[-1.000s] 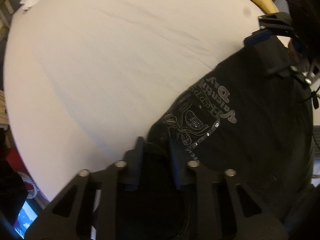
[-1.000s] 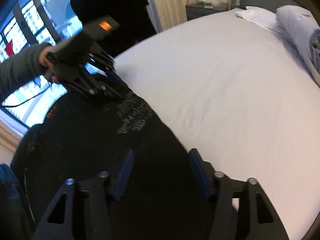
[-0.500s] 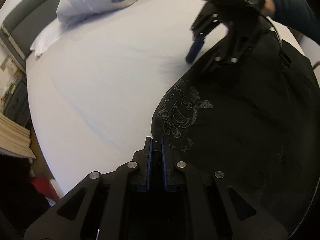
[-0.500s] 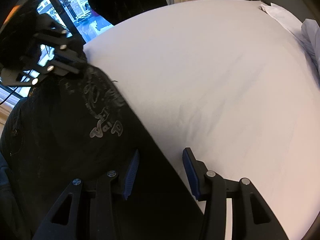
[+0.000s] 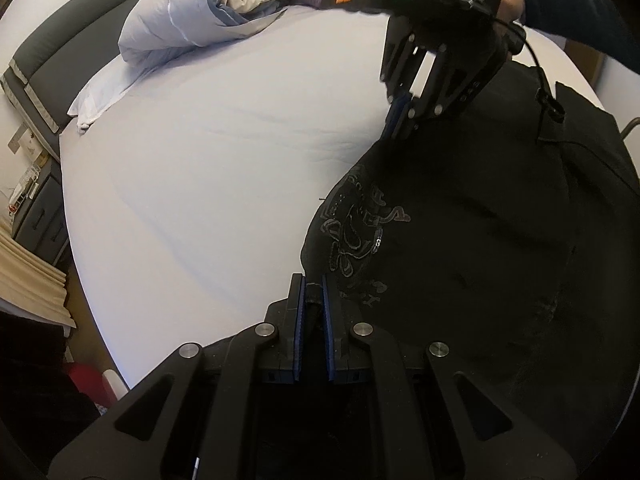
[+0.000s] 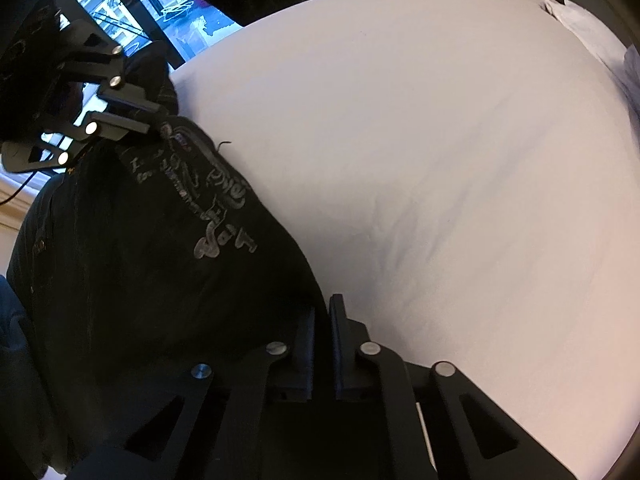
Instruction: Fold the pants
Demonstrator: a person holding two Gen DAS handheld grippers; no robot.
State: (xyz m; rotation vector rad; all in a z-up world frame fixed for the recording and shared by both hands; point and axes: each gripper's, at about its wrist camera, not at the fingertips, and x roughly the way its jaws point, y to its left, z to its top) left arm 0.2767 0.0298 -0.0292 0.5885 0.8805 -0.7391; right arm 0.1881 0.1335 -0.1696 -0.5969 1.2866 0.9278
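Black pants with a silver printed design lie on the white bed, at the right in the left wrist view and at the left in the right wrist view. My left gripper is shut on one edge of the pants near the print. My right gripper is shut on the far edge of the same pants. Each gripper shows in the other's view: the right one at top right, the left one at upper left. The cloth is stretched between them.
The white bed sheet spreads out beside the pants. A bunched grey-blue duvet and a pillow lie at the head by a dark headboard. A window is behind the foot of the bed.
Both grippers have closed on the pants' edge; the right was open half a second ago. The edge is now held taut between them, and the views have swung toward the head of the bed.
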